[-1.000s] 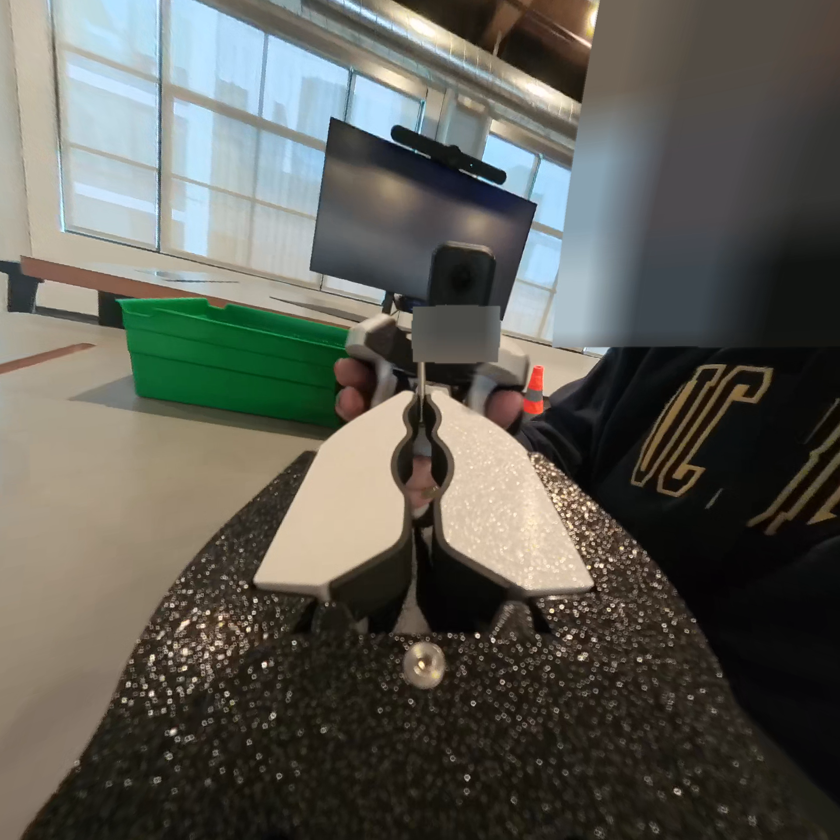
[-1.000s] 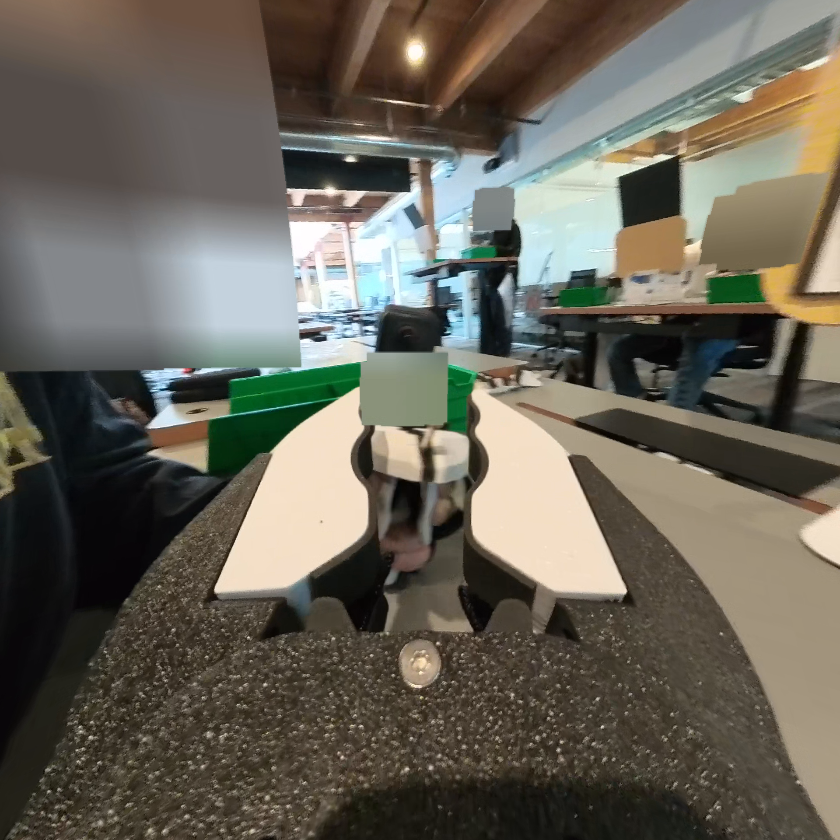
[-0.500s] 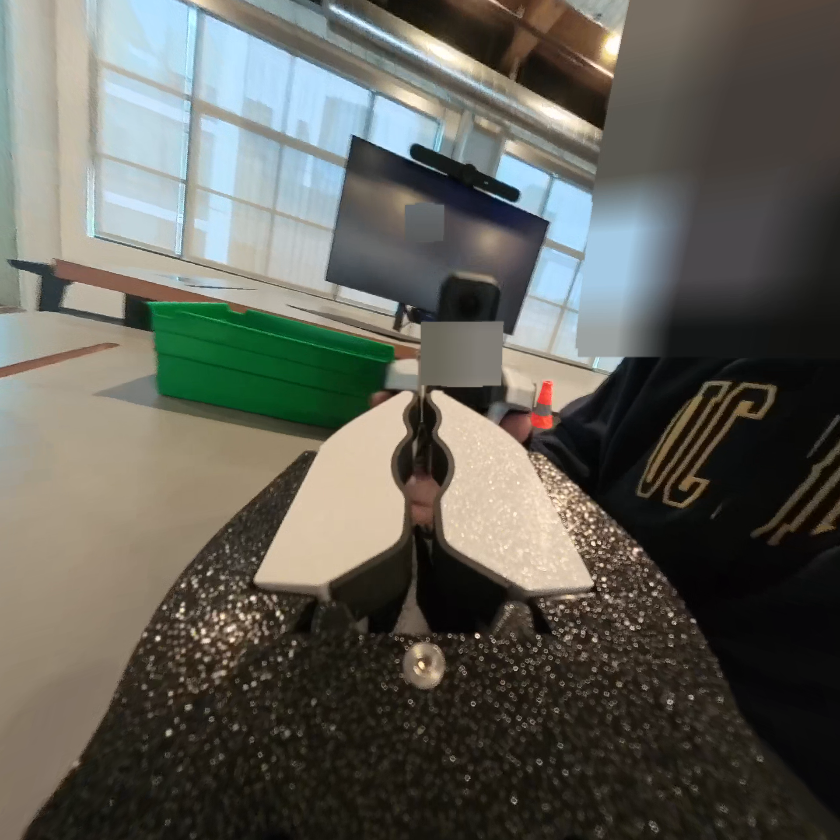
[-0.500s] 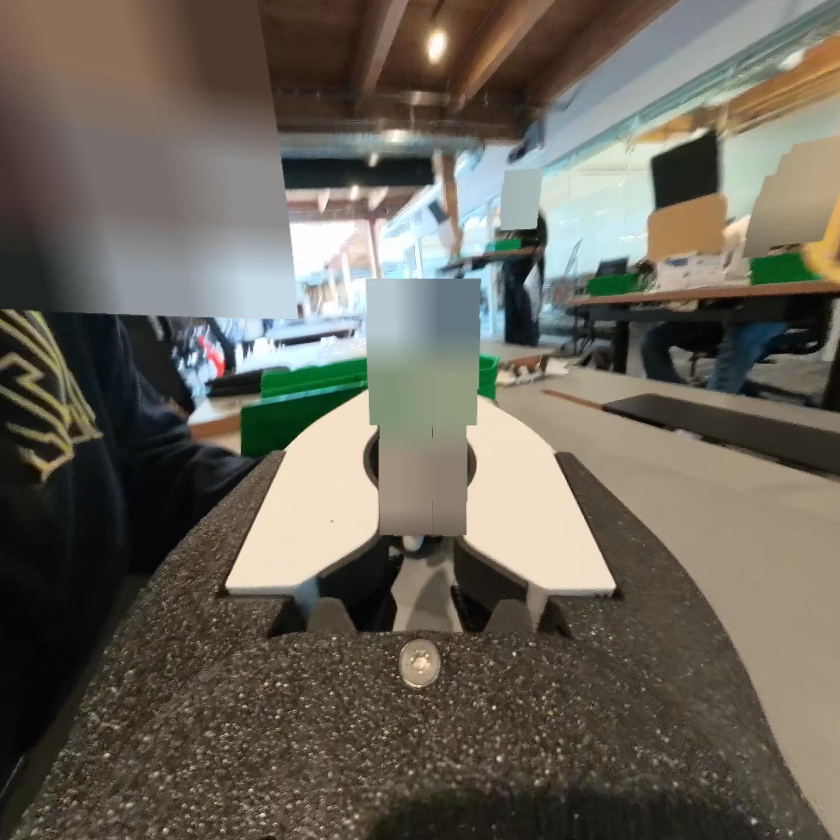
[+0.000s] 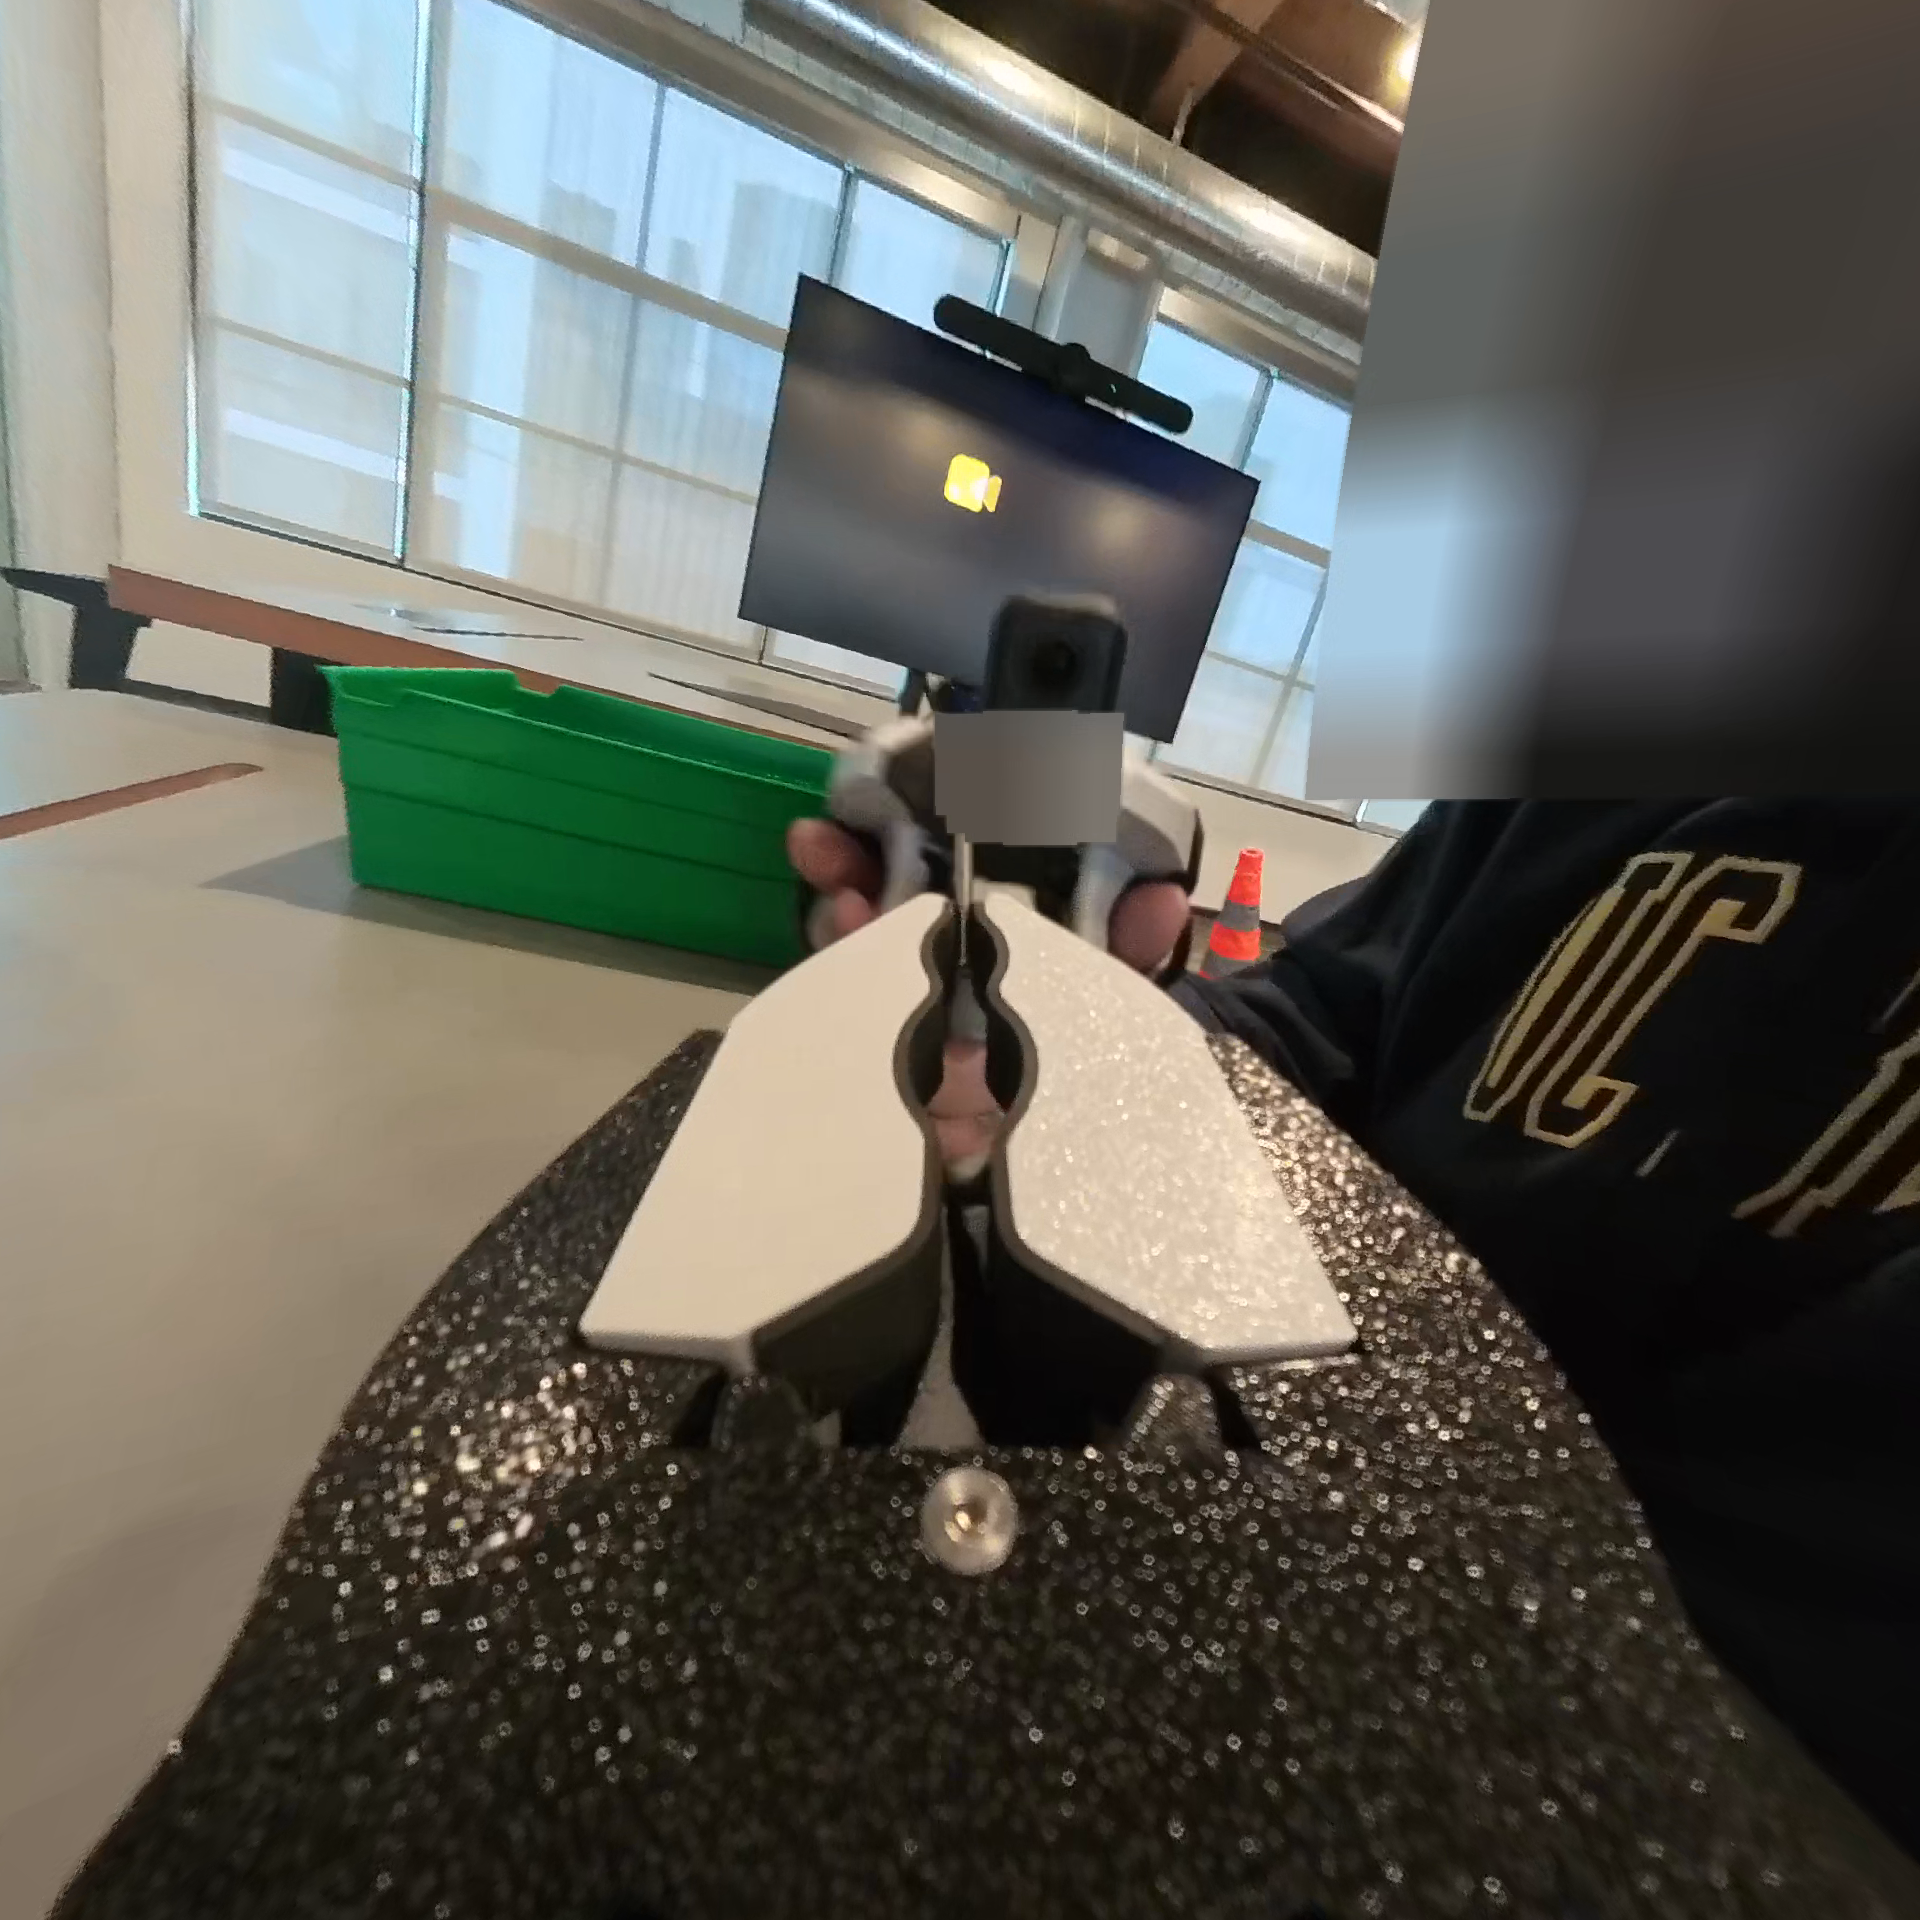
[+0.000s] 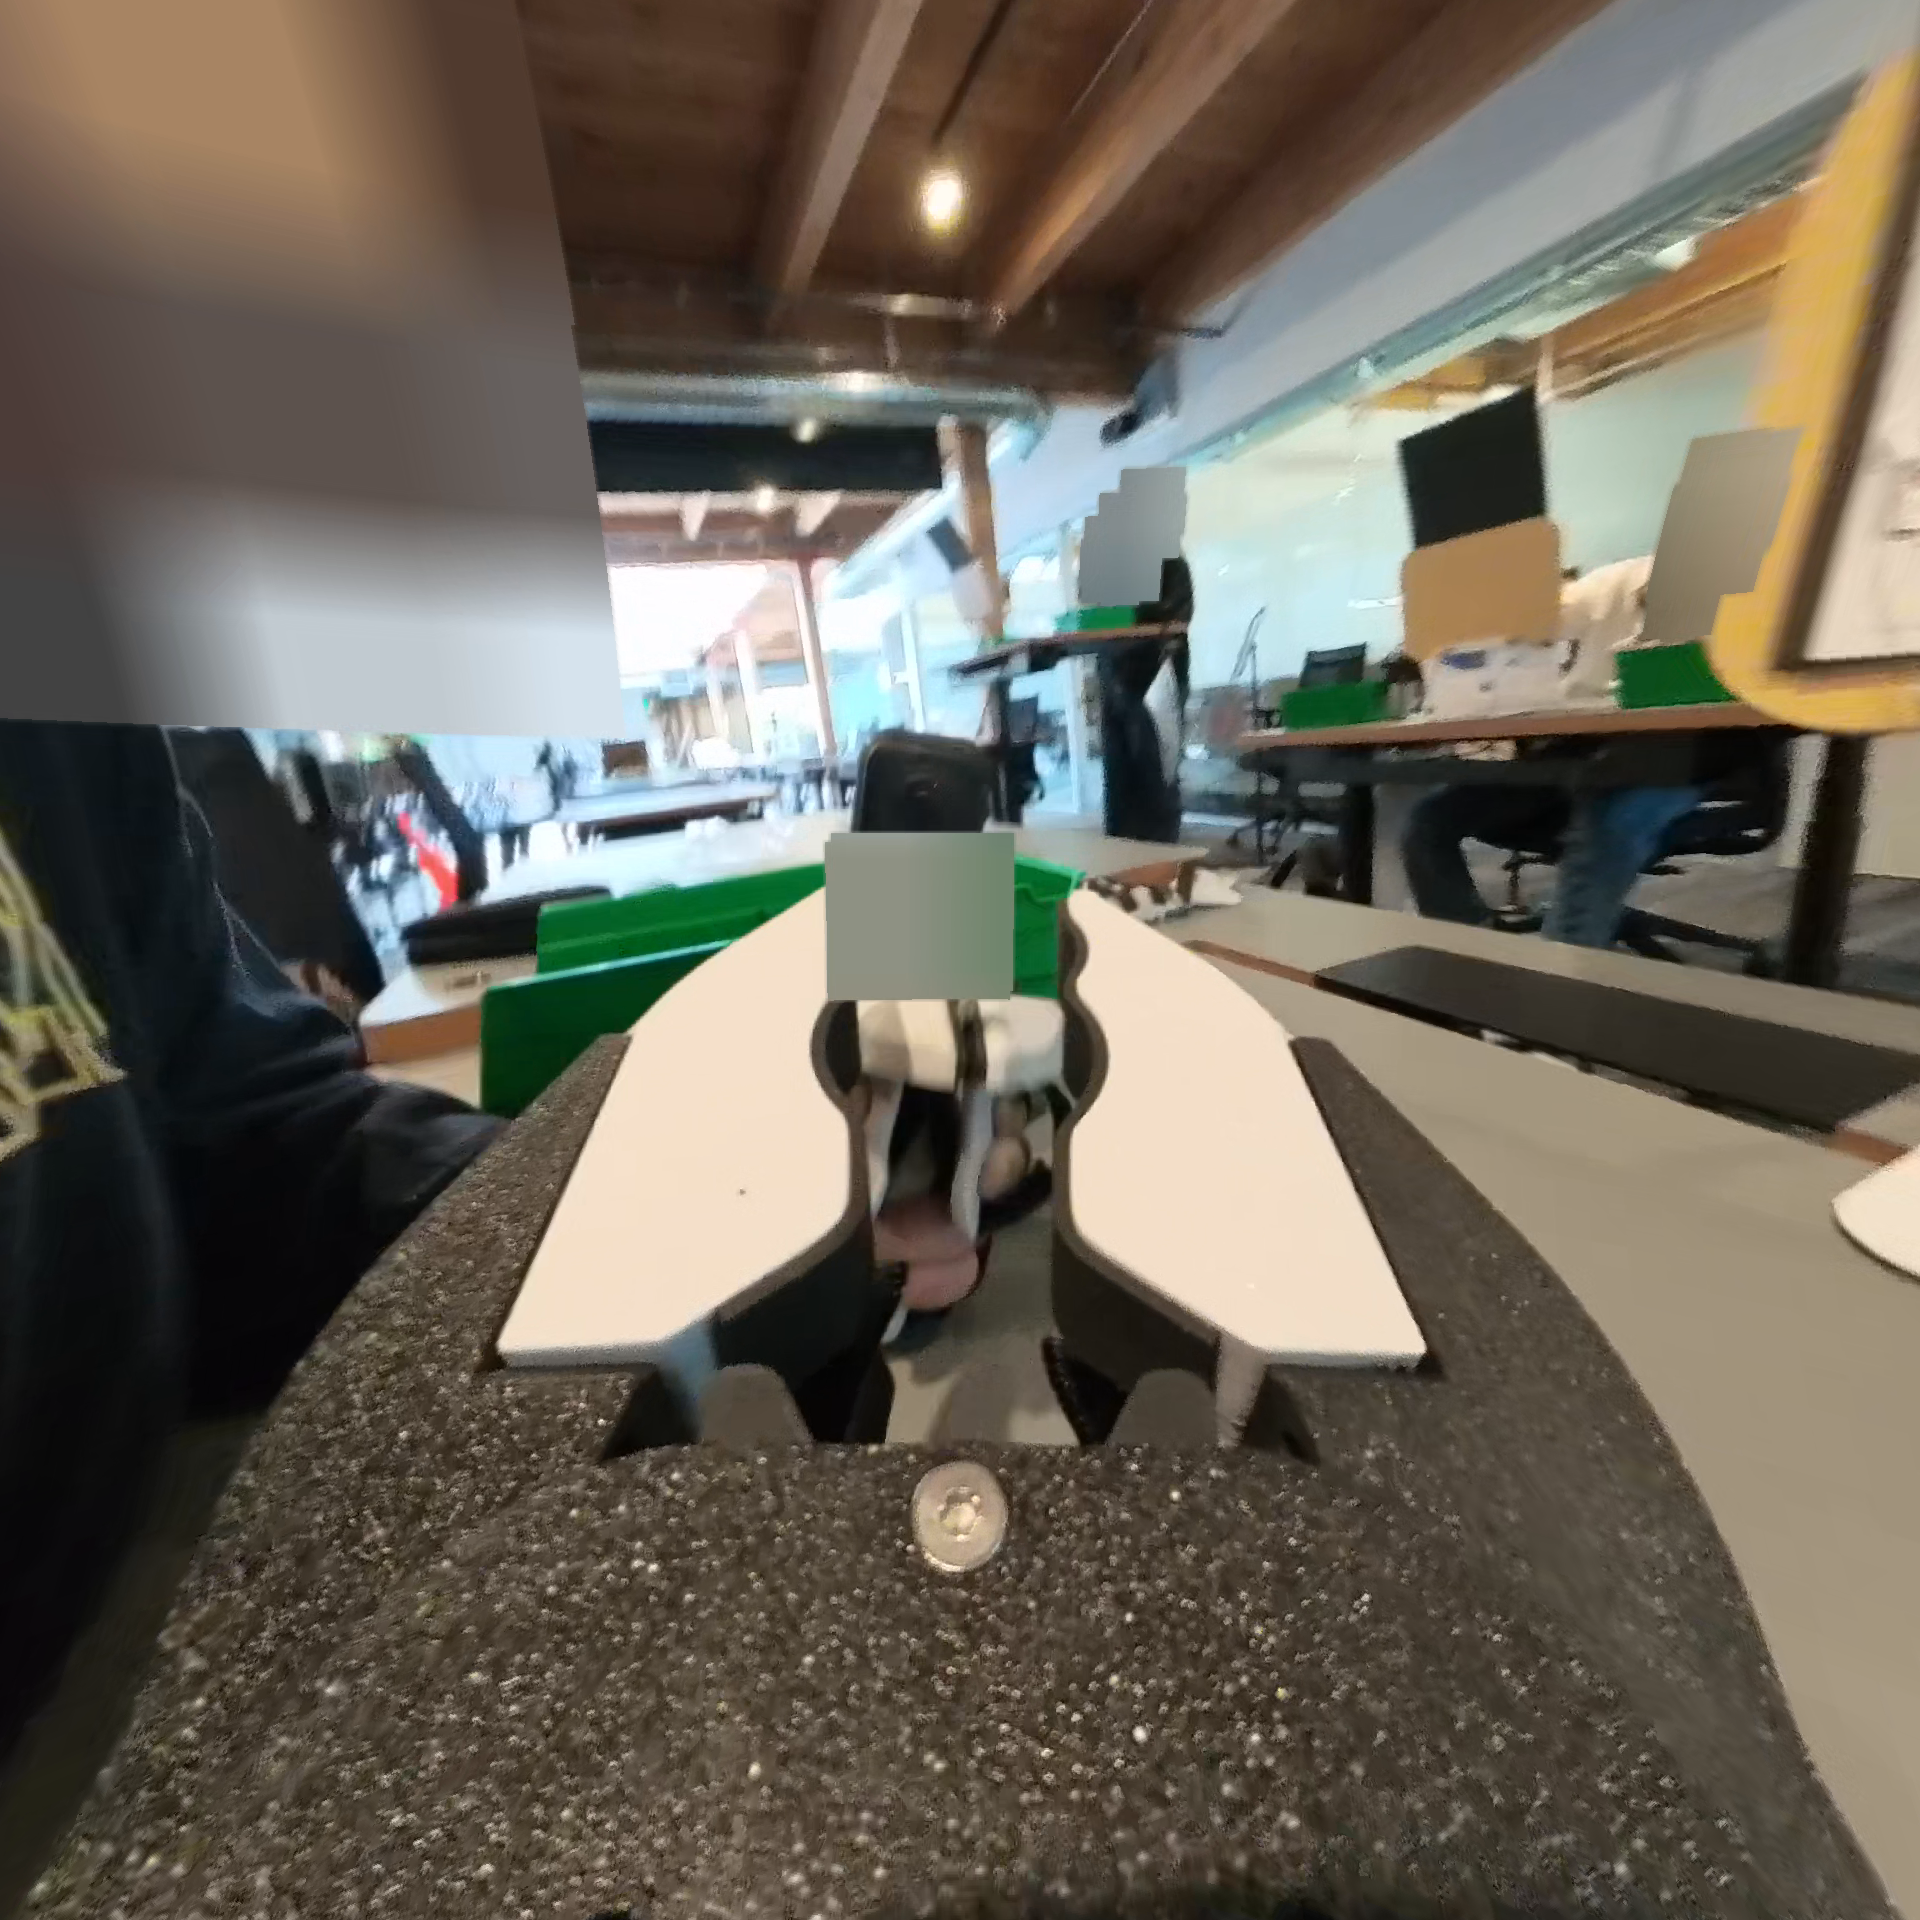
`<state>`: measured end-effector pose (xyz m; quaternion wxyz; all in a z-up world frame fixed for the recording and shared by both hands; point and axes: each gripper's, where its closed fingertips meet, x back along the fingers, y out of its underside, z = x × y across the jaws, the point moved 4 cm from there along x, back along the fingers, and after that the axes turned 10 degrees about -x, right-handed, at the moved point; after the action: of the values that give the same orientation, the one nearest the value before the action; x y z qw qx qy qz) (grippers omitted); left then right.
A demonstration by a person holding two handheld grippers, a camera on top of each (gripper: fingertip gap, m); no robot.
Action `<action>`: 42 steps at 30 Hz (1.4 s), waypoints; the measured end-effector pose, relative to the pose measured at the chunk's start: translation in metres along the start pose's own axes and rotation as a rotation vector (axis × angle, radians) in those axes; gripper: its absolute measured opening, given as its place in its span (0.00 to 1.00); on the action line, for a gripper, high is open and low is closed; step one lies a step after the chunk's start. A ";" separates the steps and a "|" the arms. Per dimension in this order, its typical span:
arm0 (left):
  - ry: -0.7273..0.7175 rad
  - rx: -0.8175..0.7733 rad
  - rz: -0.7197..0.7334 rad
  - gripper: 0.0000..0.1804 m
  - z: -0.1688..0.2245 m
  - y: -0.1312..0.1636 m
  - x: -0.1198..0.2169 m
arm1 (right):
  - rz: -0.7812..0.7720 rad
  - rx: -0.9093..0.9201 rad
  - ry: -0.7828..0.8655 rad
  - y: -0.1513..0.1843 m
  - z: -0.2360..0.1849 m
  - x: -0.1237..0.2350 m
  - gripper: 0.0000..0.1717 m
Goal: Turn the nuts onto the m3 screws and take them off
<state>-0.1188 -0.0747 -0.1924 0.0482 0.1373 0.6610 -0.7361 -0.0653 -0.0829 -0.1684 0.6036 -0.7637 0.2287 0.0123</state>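
Silver screw pinched in the left gripper (image 5: 964,920), facing the wide-open right gripper (image 6: 961,935).

Left fingers (image 5: 1081,997) are closed together on a thin m3 screw (image 5: 966,883) whose shaft pokes out beyond their tips toward the right gripper just ahead. Right fingers (image 6: 1153,997) stand apart with the left gripper's tips showing between them; no nut can be made out. A green bin (image 5: 571,810) sits on the desk (image 5: 260,1039) beyond and left of the left fingers.

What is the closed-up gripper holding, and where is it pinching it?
The left gripper pinches a thin metal screw at its fingertips, gripping the shaft; the upper end sticks out.
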 end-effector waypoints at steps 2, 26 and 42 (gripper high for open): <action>0.007 -0.001 -0.010 0.01 0.001 0.002 -0.002 | -0.038 0.003 -0.036 0.004 -0.004 -0.010 0.23; 0.022 0.023 0.007 0.01 -0.001 0.002 0.001 | -0.077 0.025 0.000 0.013 -0.002 -0.006 0.13; 0.023 0.035 0.021 0.01 -0.002 0.003 -0.001 | -0.093 -0.018 -0.089 0.013 -0.004 0.011 0.09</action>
<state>-0.1165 -0.0731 -0.1952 0.0460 0.1537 0.6470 -0.7454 -0.0609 -0.0922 -0.1826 0.6061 -0.7777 0.1655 0.0204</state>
